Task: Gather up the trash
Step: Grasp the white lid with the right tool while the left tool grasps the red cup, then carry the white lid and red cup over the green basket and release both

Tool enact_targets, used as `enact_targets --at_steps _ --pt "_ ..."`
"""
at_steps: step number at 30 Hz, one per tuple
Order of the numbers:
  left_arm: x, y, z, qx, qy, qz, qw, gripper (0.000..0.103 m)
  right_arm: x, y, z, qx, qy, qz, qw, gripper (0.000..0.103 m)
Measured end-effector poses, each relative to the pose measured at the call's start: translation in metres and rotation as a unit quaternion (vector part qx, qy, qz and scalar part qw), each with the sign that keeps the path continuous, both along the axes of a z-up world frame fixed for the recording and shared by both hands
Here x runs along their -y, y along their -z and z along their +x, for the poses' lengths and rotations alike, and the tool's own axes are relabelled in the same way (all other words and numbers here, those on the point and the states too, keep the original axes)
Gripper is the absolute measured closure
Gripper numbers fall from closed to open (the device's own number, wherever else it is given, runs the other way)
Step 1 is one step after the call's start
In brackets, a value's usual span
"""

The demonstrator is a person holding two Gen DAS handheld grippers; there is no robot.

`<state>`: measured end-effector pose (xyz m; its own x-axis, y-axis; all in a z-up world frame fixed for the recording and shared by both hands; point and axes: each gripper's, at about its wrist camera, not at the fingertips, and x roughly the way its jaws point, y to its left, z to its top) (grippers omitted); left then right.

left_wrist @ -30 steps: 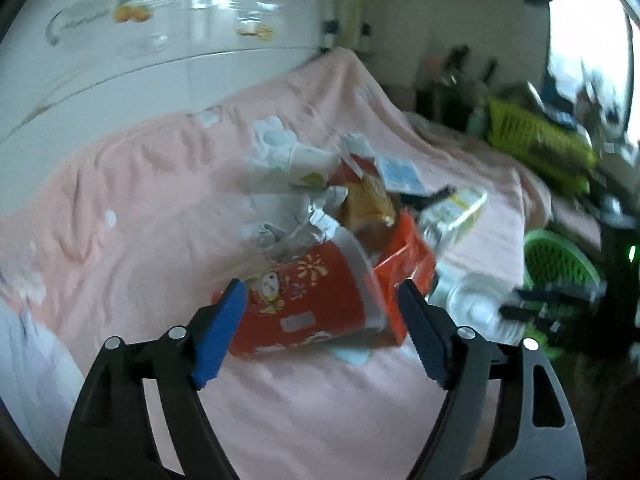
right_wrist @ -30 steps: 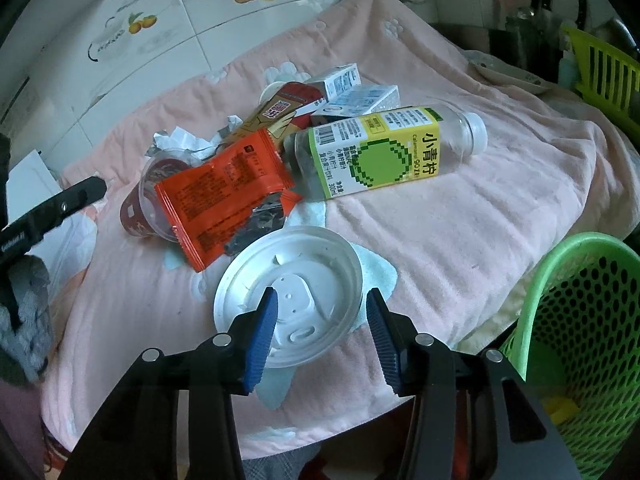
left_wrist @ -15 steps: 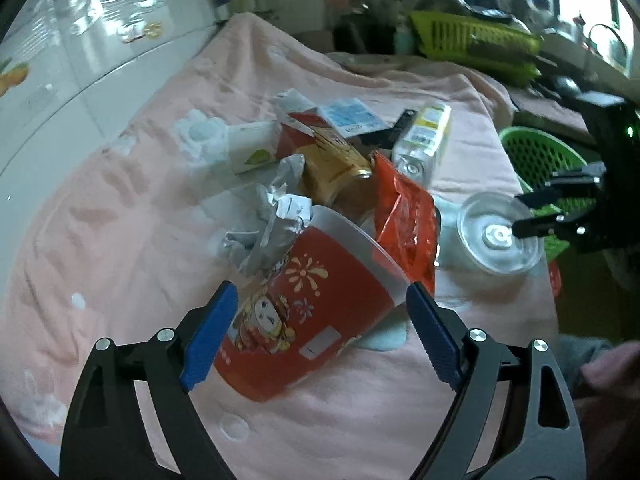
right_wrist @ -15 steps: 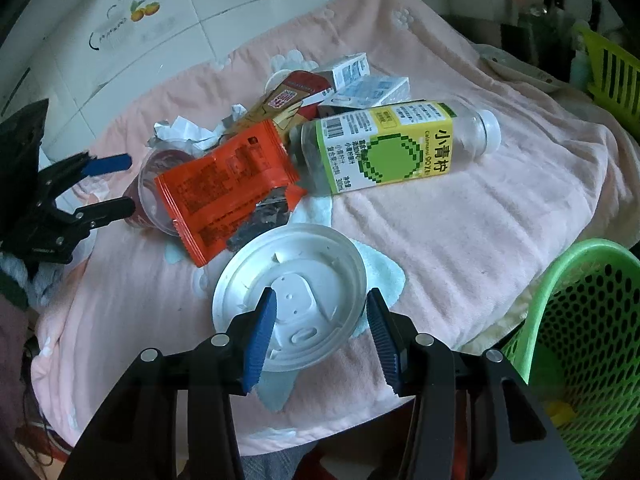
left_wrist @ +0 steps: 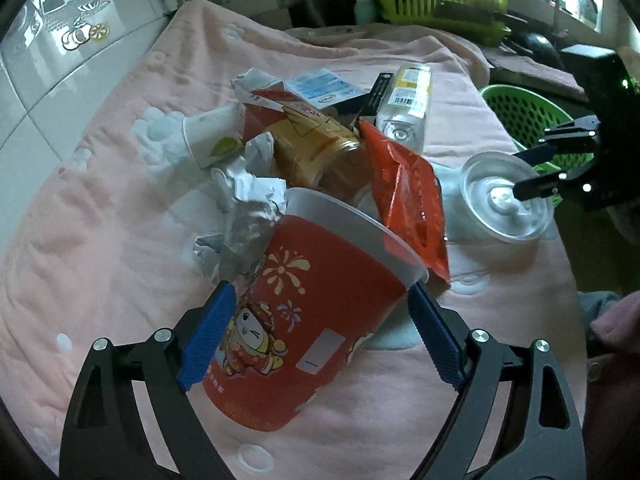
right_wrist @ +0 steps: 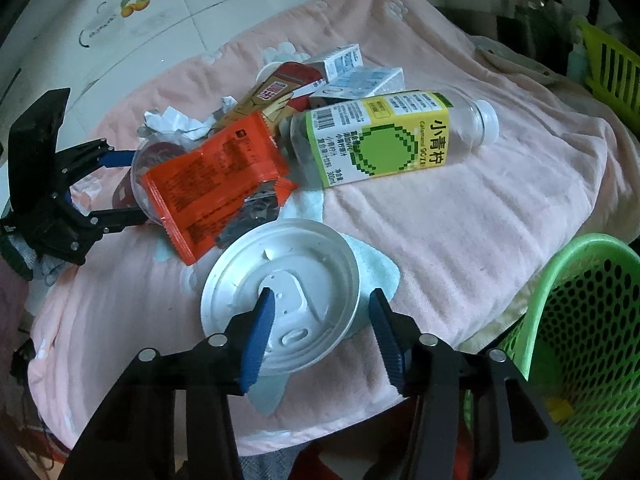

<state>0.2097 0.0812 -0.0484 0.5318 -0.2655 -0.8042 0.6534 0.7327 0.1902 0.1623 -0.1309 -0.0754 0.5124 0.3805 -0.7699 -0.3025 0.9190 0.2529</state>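
Note:
A red noodle cup (left_wrist: 308, 328) lies on its side on the pink cloth (left_wrist: 104, 240). My left gripper (left_wrist: 320, 320) is open, its blue pads on either side of the cup. A white plastic lid (right_wrist: 280, 296) lies near the table's front edge. My right gripper (right_wrist: 322, 320) is open around the lid's near rim, one pad over the lid. An orange snack wrapper (right_wrist: 212, 184), a green-labelled bottle (right_wrist: 384, 136), crumpled foil (left_wrist: 244, 216), cartons and a paper cup (left_wrist: 212, 136) form a pile.
A green mesh basket (right_wrist: 580, 320) stands below the table edge at the right. A yellow-green crate (left_wrist: 436, 0) and kitchen items sit behind the table. White tiled wall (right_wrist: 160, 8) at the left and back.
My left gripper has moved forward so the red cup now sits between its pads. My right gripper has moved forward over the lid's rim.

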Motion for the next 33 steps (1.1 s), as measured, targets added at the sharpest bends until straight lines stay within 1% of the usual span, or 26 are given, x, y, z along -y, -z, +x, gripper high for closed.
enact_targets --at_steps 3,5,10,11,15,17,20,22,24,29,32,33 --pt "0.001 0.002 0.003 0.0 0.0 0.009 1.0 0.016 0.0 0.001 0.002 -0.001 0.005 0.002 1.0 0.063" --pt "0.0 0.002 0.006 -0.003 0.002 0.01 0.9999 0.016 0.0 0.001 0.003 -0.002 0.007 0.002 1.0 0.069" --pt "0.003 0.005 0.009 -0.006 0.011 0.027 0.9996 0.016 0.001 0.001 0.004 -0.002 0.013 0.003 1.0 0.076" --pt "0.003 0.005 0.009 -0.006 0.01 0.028 0.9995 0.016 0.001 0.001 0.004 -0.001 0.014 0.004 1.0 0.082" --pt "0.004 0.005 0.011 -0.007 -0.011 0.018 0.9998 0.018 0.003 -0.001 0.003 0.002 0.017 0.008 1.0 0.088" --pt "0.006 0.004 0.008 -0.008 -0.024 0.016 0.9996 0.021 0.003 -0.003 0.002 0.006 0.017 0.009 1.0 0.095" --pt "0.008 0.002 0.002 -0.014 -0.04 0.021 0.9989 0.026 0.004 -0.004 0.0 0.009 0.013 0.011 1.0 0.096" --pt "0.009 -0.001 -0.002 -0.021 -0.047 0.016 0.9985 0.032 0.003 -0.006 -0.001 0.014 0.013 0.011 1.0 0.096" --pt "0.01 -0.003 -0.006 -0.03 -0.06 0.011 0.9977 0.035 0.003 -0.009 -0.003 0.019 0.011 0.013 1.0 0.097" --pt "0.007 -0.006 -0.015 -0.042 -0.09 -0.018 0.9949 0.036 0.002 -0.018 -0.009 0.033 0.008 0.017 0.999 0.097" --pt "0.008 -0.007 -0.026 -0.046 -0.088 -0.036 0.9944 0.036 0.003 -0.023 -0.013 0.043 0.006 0.015 0.999 0.097" --pt "0.008 -0.006 -0.028 -0.047 -0.09 -0.036 0.9942 0.036 0.004 -0.024 -0.014 0.043 0.006 0.015 0.999 0.097"
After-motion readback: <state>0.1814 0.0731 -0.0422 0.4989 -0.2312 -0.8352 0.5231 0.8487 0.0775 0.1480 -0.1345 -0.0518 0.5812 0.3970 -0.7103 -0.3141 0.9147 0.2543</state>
